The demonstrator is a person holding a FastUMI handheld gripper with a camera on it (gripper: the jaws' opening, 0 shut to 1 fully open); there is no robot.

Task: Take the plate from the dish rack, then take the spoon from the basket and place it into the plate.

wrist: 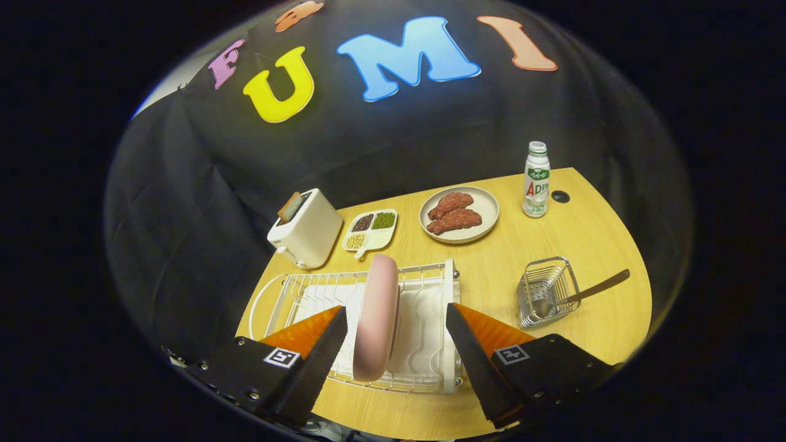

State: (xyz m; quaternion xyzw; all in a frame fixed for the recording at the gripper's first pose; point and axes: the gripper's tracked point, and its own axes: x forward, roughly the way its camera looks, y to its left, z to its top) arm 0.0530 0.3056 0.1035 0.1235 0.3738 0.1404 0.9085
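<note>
A pink plate [377,316] stands on edge in the white wire dish rack [424,368] on the wooden table. My gripper [396,316] hovers over the rack, open, with the plate between its two fingers and neither finger touching it. To the right, beyond the right finger, a small wire basket [562,270] holds a spoon [580,294] whose dark handle sticks out to the right.
Behind the rack stand a white toaster [305,230] with a slice in it, a divided dish of beans [370,231], a round plate with pieces of meat [459,214] and a white bottle [536,180]. Bare tabletop [491,270] lies between rack and basket.
</note>
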